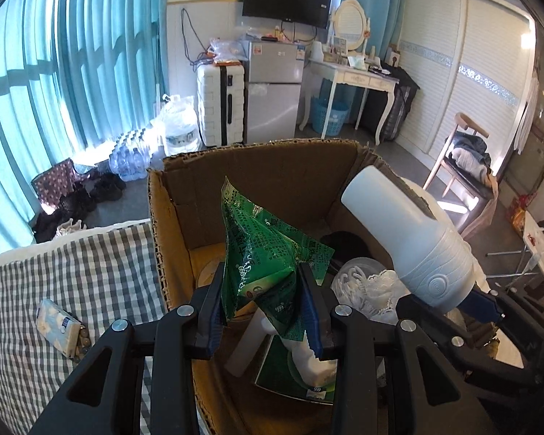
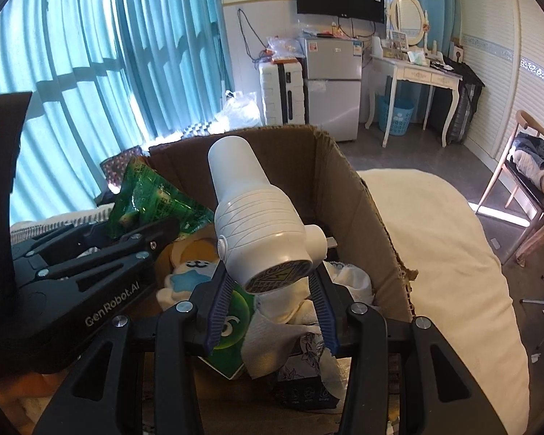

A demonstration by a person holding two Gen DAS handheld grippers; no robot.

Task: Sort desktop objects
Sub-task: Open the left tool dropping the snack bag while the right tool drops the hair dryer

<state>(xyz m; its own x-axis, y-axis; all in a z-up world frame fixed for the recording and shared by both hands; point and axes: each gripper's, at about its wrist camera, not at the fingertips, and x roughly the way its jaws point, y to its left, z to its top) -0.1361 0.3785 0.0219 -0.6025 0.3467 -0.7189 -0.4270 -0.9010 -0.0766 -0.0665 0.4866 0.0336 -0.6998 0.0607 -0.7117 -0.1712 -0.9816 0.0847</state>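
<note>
above the cardboard box, the left gripper pinches a green packet; the right gripper clamps a white hair dryer.

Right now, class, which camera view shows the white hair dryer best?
The right wrist view: the white hair dryer fills the centre, rear grille visible, in the right gripper. The left wrist view shows it side-on, at the edge.

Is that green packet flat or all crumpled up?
Crumpled. The green packet is pinched between the left gripper fingers, its foil creased and bunched, one corner sticking up above the cardboard box.
</note>
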